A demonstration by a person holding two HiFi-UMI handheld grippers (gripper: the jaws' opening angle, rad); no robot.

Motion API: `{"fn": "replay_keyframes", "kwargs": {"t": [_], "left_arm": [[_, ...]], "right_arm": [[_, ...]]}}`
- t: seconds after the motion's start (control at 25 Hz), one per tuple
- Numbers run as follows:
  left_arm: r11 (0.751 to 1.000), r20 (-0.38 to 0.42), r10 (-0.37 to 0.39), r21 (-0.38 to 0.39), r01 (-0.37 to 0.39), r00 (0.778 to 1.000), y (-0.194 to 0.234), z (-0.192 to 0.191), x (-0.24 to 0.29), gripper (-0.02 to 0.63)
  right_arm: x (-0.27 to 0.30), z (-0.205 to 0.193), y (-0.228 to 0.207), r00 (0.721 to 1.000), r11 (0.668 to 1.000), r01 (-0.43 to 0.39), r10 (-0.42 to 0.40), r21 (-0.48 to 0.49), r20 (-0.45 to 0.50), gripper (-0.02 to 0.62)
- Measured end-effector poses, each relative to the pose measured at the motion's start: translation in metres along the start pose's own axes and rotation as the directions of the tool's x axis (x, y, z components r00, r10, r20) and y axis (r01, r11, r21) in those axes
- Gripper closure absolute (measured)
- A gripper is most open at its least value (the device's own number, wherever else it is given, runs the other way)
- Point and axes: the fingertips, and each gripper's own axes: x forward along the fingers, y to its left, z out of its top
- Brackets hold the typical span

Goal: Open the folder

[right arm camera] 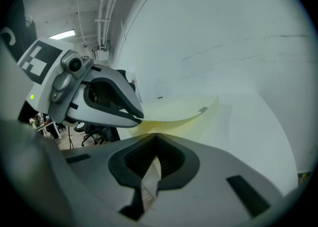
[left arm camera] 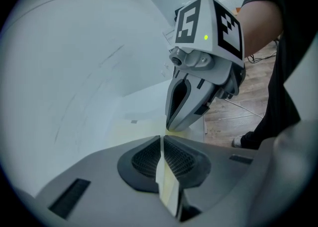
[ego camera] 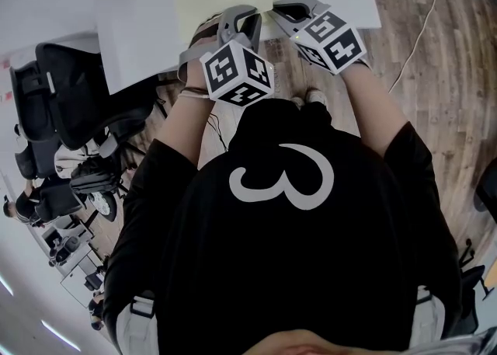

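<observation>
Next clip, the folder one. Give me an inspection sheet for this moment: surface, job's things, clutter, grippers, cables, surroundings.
Surface: white table, worked at its near edge.
Job's things: pale yellow folder at the table edge, one leaf bowed up off the table.
Clutter: nothing seen.
Grippers: left tongs shut on the folder's edge; right tongs shut on it too, close beside the left.
Cables: one pale cable runs across the floor at the right of the head view.
Surroundings: wood floor; black office chairs at the left of the head view.
</observation>
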Motion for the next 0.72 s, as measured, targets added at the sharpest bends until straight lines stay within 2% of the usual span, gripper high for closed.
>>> {"fn": "replay_keyframes", "kwargs": {"t": [0.24, 0.72], "left_arm": [[1.000, -0.001, 0.015, -0.020, -0.015, 1.000, 0.005, 0.001, -0.003, 0.580], [0.999, -0.001, 0.027, -0.042, -0.027, 1.000, 0.011, 0.002, -0.007, 0.584]], "right_arm": [[-0.001, 0.001, -0.002, 0.999, 1.000, 0.004, -0.005, 0.031, 0.037, 0.572], [-0.001, 0.000, -0.002, 1.000, 0.999, -0.019, 0.019, 0.042, 0.007, 0.572]]}}
